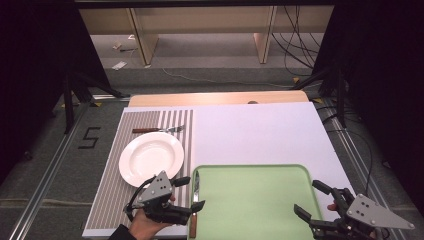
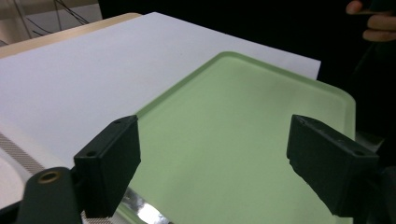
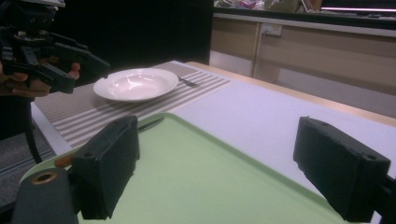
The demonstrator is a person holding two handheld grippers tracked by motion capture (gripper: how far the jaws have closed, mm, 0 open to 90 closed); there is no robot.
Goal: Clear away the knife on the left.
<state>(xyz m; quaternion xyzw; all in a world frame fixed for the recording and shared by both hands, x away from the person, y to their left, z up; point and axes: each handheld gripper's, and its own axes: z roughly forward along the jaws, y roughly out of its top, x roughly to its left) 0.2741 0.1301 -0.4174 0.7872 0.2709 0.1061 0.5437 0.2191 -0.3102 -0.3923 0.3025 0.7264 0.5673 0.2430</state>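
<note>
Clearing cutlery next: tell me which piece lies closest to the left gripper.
The knife, along the tray's left edge, right beside the left gripper. The fork lies beyond the plate.

Wooden table [image 1: 220, 98] is carrying a white sheet [image 1: 260, 135] covering most of its top. Striped placemat [image 1: 112, 190] is lying on the sheet's left part, with a white plate [image 1: 151, 158] and a fork [image 1: 157, 130] sitting on it. Green tray [image 1: 252, 205] is resting at the near edge, a knife [image 1: 195, 202] lying just beside its left rim.
</note>
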